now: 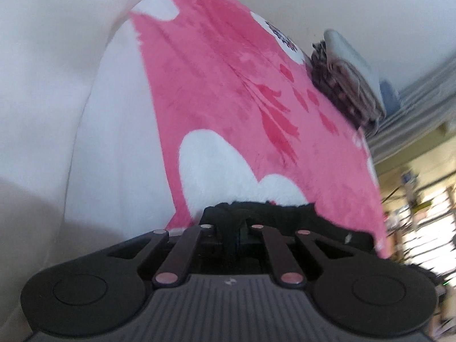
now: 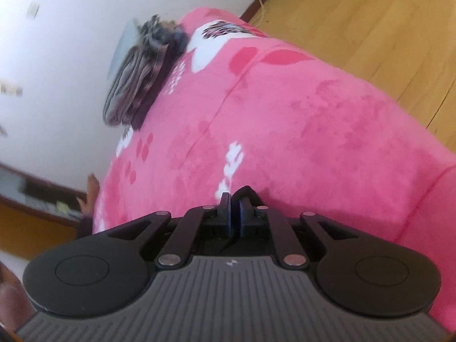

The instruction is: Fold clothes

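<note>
A black garment (image 1: 327,228) lies bunched at the near edge of a pink fleece blanket (image 1: 228,85) with white hearts. My left gripper (image 1: 232,222) is shut on a fold of it, and the dark cloth wraps over the fingertips. In the right wrist view my right gripper (image 2: 235,211) hovers low over the pink blanket (image 2: 285,128). Its blue pads stand almost together, and I see no cloth between them. The black garment does not show in that view.
A pile of folded grey and striped clothes (image 1: 342,85) (image 2: 136,79) sits at the blanket's far edge, by the wall. White fabric (image 1: 57,85) hangs to the left. Wooden floor (image 2: 370,28) lies beyond the blanket. Cluttered shelves (image 1: 421,213) stand at the right.
</note>
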Available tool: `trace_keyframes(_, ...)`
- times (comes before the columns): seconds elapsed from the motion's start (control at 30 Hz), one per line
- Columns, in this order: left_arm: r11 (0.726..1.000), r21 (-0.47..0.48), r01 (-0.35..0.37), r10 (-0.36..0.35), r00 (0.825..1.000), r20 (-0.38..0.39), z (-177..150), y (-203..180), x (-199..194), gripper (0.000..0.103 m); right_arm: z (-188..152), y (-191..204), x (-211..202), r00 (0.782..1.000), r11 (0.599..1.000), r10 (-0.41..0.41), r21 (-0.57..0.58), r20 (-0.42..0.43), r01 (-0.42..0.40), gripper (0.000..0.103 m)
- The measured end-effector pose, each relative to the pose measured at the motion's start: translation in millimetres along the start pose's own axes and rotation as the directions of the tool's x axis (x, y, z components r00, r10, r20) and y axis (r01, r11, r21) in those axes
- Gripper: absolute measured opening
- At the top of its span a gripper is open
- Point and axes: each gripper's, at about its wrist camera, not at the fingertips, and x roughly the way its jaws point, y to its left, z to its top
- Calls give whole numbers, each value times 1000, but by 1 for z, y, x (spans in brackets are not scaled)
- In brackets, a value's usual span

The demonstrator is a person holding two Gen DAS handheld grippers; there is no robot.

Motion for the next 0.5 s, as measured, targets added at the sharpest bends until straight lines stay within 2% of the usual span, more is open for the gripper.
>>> trace_keyframes(0.07,995,-88,53,-54,999,-7,1,12,0,11,7,-11,6,999,995,43,93,-12,-41,7)
trace_keyframes(0.13,977,-172,123,-122,992,20,-1,22,-4,35,10,-20,5,996,985,85,152,6,-85,17)
trace_keyframes(0.2,948,-252,194,-186,981,53,-3,33,-7,48,9,-24,-5,991,978,118,166,64,-127,45)
trace_keyframes(0.23,942,-270,200,-187,980,71,-4,34,-9,50,8,-25,-10,987,976,134,162,86,-147,48)
trace_keyframes(0.3,948,-254,191,-171,981,97,-5,32,-15,51,4,-23,-23,980,975,157,140,124,-174,49)
trace_keyframes(0.37,971,-185,150,-126,983,137,-9,21,-26,51,-7,-8,-34,977,984,171,36,129,-177,48)
trace_keyframes(0.43,988,-115,104,-82,980,180,-13,10,-36,56,-24,19,-40,981,977,175,-140,87,-162,47)
trace_keyframes(0.47,992,-84,91,-75,981,179,-17,5,-37,56,-36,37,-40,985,954,164,-261,48,-147,44)
trace_keyframes(0.5,995,-52,79,-69,982,176,-20,0,-38,56,-52,59,-37,991,905,133,-408,-2,-122,38)
